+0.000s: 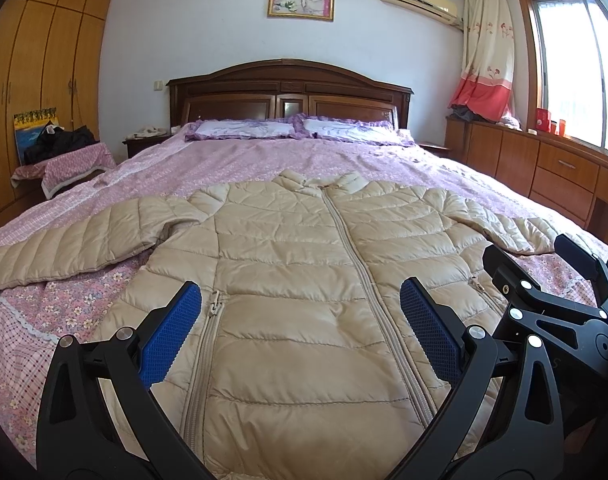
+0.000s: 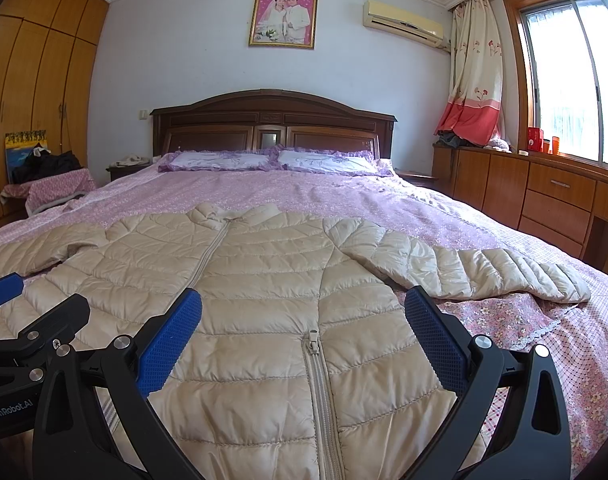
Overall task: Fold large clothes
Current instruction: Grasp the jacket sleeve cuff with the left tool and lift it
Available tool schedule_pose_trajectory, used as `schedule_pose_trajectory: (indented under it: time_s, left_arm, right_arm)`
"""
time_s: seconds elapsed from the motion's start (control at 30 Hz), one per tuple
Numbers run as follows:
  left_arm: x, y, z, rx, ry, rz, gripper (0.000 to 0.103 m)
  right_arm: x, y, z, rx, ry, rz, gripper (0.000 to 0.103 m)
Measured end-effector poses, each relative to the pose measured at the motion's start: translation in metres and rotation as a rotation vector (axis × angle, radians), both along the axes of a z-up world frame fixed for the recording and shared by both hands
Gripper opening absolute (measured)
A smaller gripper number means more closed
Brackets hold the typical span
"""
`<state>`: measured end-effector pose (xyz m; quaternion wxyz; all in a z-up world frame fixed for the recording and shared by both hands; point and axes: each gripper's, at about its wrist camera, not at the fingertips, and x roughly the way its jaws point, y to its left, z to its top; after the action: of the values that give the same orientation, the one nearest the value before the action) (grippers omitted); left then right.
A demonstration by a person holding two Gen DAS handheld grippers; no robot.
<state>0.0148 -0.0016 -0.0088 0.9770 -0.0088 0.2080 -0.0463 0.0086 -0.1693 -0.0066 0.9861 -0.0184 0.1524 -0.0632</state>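
Beige quilted jacket (image 1: 295, 264) lies face up and zipped on the bed (image 1: 263, 160), collar pointing away from both tools, sleeves spread out to either side. Left hand-held gripper (image 1: 299, 312) hovers over the lower front of the jacket with its blue pads (image 1: 171, 336) spread wide, gripping nothing. Right hand-held gripper (image 2: 304, 320) sits just beside it, over the jacket's right half, jaws equally wide and empty. Beyond the collar, two purple-frilled pillows (image 2: 271, 160) rest against the dark wooden headboard (image 2: 271, 116).
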Motion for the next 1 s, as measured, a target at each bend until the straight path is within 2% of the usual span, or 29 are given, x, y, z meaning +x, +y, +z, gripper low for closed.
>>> schedule_pose_trajectory:
  time_s: [0.27, 0.33, 0.4, 0.53, 0.6, 0.7, 0.8, 0.9, 1.0]
  left_arm:
    - [0.003, 0.003, 0.003, -0.016, 0.020, -0.005, 0.099]
    - [0.007, 0.014, 0.011, -0.053, 0.048, -0.001, 0.099]
    - [0.024, 0.032, 0.020, -0.058, 0.149, 0.037, 0.099]
    - [0.042, 0.106, 0.033, -0.278, 0.240, 0.134, 0.099]
    - [0.051, 0.143, 0.033, -0.350, 0.266, 0.174, 0.099]
    - [0.062, 0.196, 0.025, -0.395, 0.284, 0.255, 0.099]
    - [0.067, 0.258, 0.009, -0.474, 0.270, 0.374, 0.099]
    - [0.066, 0.301, -0.011, -0.553, 0.292, 0.465, 0.099]
    - [0.068, 0.324, -0.034, -0.633, 0.350, 0.495, 0.099]
  right_arm:
    - [0.000, 0.000, 0.000, 0.000, 0.003, 0.006, 0.098]
    - [0.002, 0.000, 0.000, 0.000, 0.015, 0.019, 0.098]
    - [0.004, -0.001, -0.001, 0.006, 0.028, 0.019, 0.098]
    - [0.012, -0.003, -0.005, 0.018, 0.063, 0.024, 0.098]
    - [0.016, 0.001, -0.008, 0.007, 0.086, 0.031, 0.098]
    - [0.026, 0.014, -0.015, -0.038, 0.146, 0.064, 0.098]
    - [0.039, 0.028, -0.027, -0.095, 0.229, 0.101, 0.098]
    - [0.044, 0.031, -0.031, -0.113, 0.257, 0.099, 0.098]
    - [0.045, 0.031, -0.032, -0.110, 0.268, 0.102, 0.098]
